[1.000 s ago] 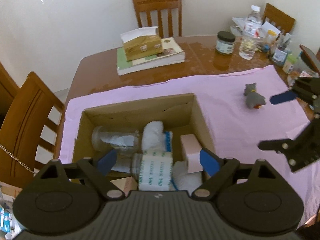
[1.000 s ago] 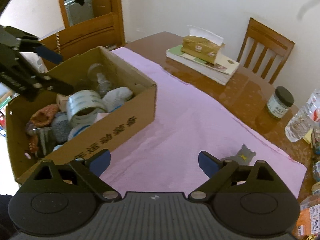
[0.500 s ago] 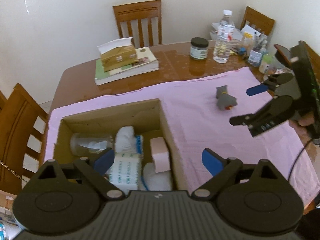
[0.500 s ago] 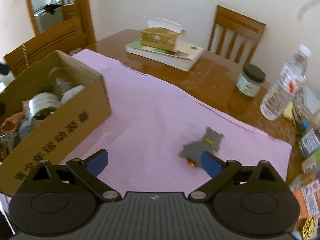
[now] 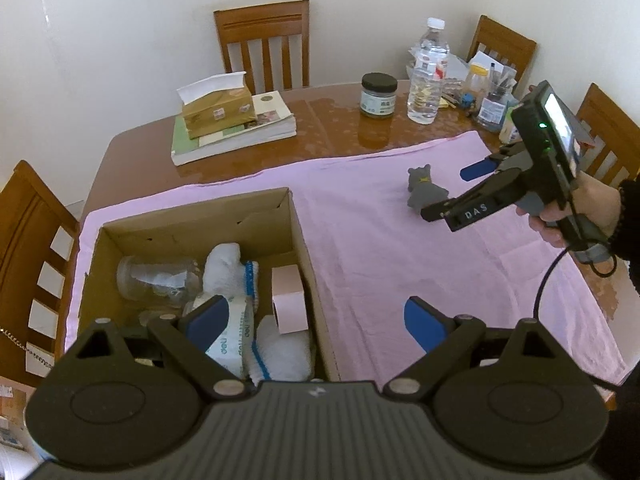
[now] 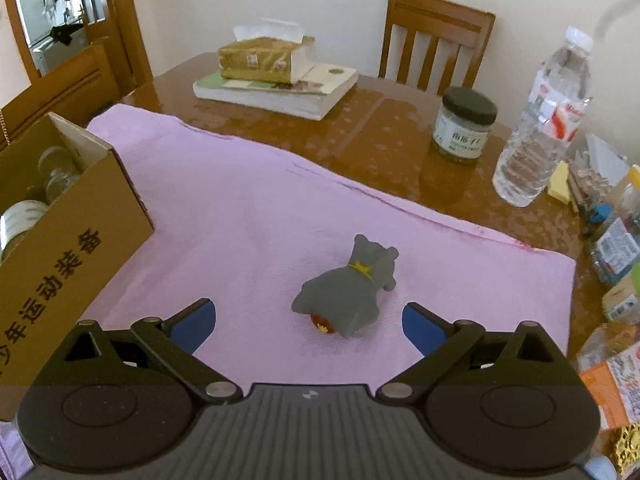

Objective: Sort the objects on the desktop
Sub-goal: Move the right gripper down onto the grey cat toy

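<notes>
A: What is hard to make out around the left gripper (image 5: 316, 320)?

B: The box (image 5: 298, 236) beneath its left finger is partly covered by the gripper body. A clear jar (image 5: 156, 280), white cloths (image 5: 226, 268), a pink block (image 5: 288, 300) and a labelled roll (image 5: 236, 332) show inside; whatever lies lower in the box is hidden.

A: And its jaws?

B: Wide apart and empty — the left finger hangs over the box, the right over the pink cloth (image 5: 380, 240).

A: The right gripper (image 6: 306, 320)?

B: Also wide open, holding nothing. The toy (image 6: 348, 288), a small grey animal lying on its side with a yellow collar and a red spot underneath, sits just ahead of the fingertips, between their lines but touching neither. In the left view the same gripper (image 5: 452, 192) is held by a hand (image 5: 576, 212) with a dark sleeve, and the toy (image 5: 424, 194) lies just beside its tips.

A: What is cut off there?

B: The box (image 6: 76, 232) to the left runs out of frame; its printed characters are only partly visible. The clutter at the right edge is too small to name.

A: The surface?

B: A wooden table (image 6: 384, 140) — glossy, half covered by the cloth (image 6: 240, 220). Beyond the toy stand a jar (image 6: 464, 124), a bottle (image 6: 548, 120), and a tissue box (image 6: 268, 58) on a book (image 6: 280, 92). Chairs (image 6: 436, 36) line pale walls.
</notes>
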`<state>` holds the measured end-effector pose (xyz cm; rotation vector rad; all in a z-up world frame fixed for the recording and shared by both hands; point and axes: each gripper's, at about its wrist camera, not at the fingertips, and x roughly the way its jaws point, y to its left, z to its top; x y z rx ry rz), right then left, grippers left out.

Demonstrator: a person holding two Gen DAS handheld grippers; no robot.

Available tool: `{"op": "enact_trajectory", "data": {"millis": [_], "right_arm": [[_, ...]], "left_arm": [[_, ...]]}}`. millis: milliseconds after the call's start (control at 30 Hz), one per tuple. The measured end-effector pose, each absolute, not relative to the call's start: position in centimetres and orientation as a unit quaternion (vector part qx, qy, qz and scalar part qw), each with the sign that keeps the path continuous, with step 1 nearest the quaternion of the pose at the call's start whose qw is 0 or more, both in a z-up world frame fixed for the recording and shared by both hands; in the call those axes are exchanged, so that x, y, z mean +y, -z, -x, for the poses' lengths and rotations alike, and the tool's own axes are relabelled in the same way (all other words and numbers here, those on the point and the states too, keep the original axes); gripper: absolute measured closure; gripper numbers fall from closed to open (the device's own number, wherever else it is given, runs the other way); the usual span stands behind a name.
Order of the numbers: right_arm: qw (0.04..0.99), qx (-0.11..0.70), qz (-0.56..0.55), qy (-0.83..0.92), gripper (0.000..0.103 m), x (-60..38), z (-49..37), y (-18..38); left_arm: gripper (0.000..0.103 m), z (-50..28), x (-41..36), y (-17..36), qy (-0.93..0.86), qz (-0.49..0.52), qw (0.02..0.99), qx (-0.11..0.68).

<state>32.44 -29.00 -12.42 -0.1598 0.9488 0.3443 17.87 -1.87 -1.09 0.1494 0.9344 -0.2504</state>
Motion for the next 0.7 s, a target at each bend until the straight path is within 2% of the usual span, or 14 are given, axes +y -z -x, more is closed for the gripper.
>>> {"op": "enact_trajectory", "data": {"millis": [300,700], "right_arm": [[0.864,0.477,0.069,-0.144,0.007,-29.2,-35.5,15.1],[0.852,0.502,0.06,-0.133,0.032,-28.9,-37.5,16.8]], "left_arm": [[0.008,-17.2,-1.5,1.5,0.106,-0.055,0.883,0.453],[0.008,-16.6,-1.4,1.3,0.095,-0.048,0.884,0.454]]}}
